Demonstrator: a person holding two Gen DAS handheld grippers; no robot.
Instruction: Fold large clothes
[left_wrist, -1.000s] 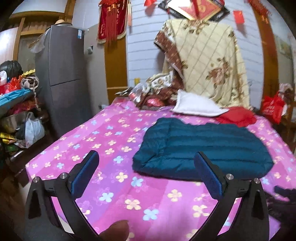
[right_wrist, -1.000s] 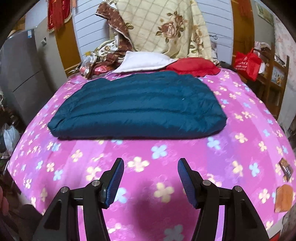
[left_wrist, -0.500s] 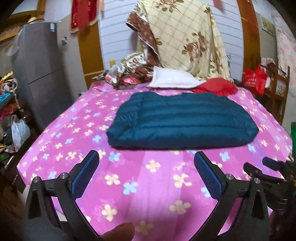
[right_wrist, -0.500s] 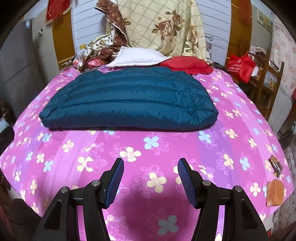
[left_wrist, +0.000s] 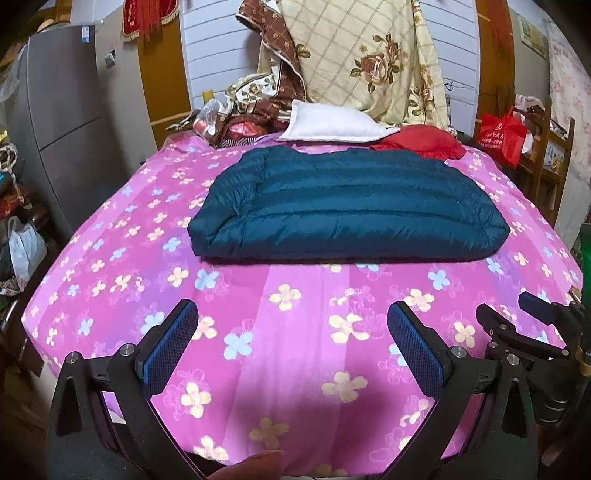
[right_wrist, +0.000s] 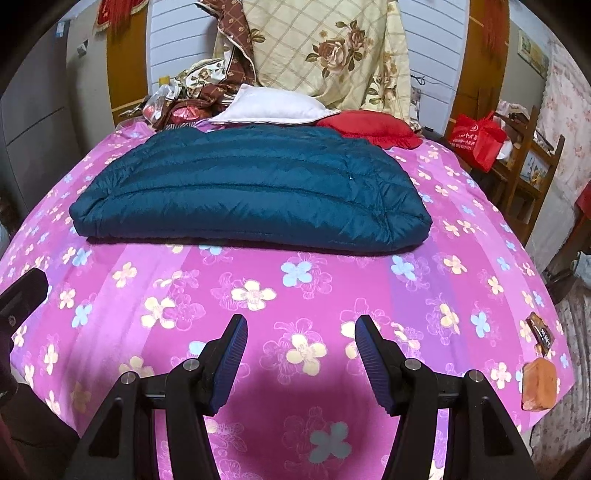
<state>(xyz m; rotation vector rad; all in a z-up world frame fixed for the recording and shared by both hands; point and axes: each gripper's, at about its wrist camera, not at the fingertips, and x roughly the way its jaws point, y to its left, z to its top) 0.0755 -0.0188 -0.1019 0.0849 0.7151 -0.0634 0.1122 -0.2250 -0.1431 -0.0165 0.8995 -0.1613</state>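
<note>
While both tools wait over the near edge of the pink flowered bed sheet (left_wrist: 295, 332), the left gripper (left_wrist: 291, 339) has its blue pads spread wide with nothing between them. Straight ahead of it lies the teal puffer jacket (left_wrist: 347, 206), flat, stretched long from left to right, well apart from both. The right gripper (right_wrist: 300, 354) is spread and empty too. Neither looks clearly nearer.

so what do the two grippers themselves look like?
Both match: the left gripper and right gripper have matte black angular frames with triangular cutouts, silver pivot screws, and flat jaws faced with blue textured pads. No cables, markings or sleeves visible.
</note>
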